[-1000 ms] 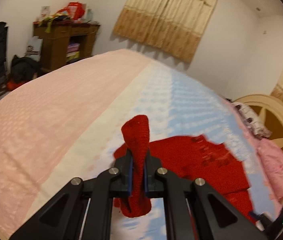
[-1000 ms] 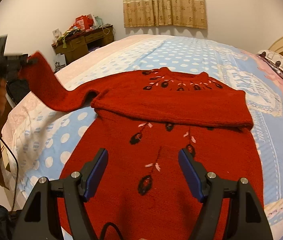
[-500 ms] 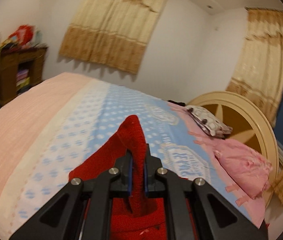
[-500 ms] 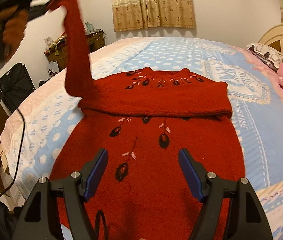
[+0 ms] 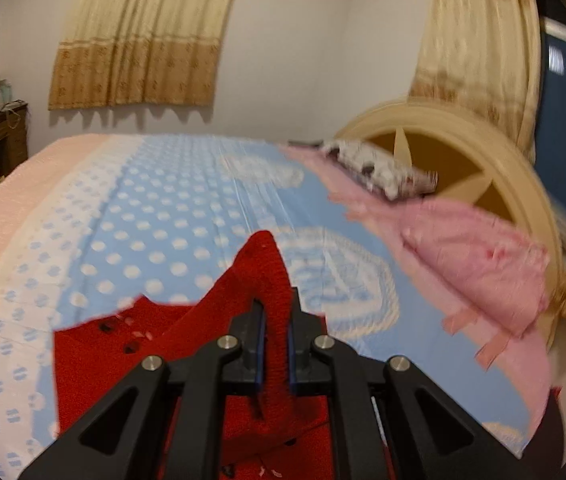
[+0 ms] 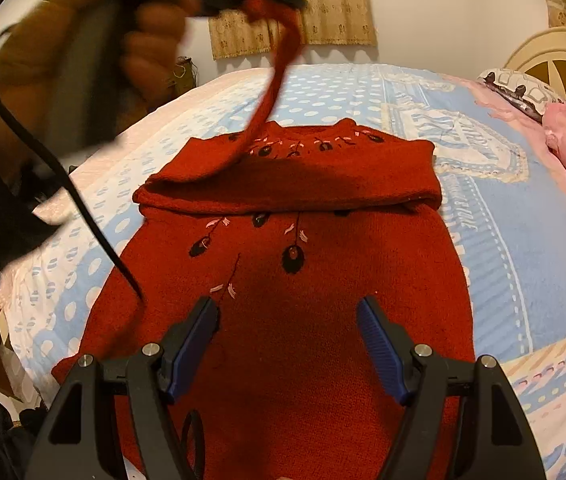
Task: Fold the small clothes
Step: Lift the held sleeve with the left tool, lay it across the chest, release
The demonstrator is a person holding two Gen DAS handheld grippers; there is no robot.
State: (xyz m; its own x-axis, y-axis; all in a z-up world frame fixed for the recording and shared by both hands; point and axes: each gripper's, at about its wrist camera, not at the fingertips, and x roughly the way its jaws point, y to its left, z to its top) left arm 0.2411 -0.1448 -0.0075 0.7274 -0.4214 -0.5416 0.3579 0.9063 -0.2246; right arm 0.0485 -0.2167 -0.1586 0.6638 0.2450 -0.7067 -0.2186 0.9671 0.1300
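While the left gripper point(image 5: 274, 344) was clamped on the red sweater's sleeve point(image 6: 279, 60), it held that sleeve lifted above the bed point(image 6: 495, 216). Spread flat on the polka-dot sheet point(image 5: 155, 232) lay the red sweater point(image 6: 295, 280), its other sleeve folded across the chest. Over the hem hovered the right gripper point(image 6: 289, 320), jaws wide apart and holding nothing. Farther right sat a pink pillow point(image 5: 479, 256).
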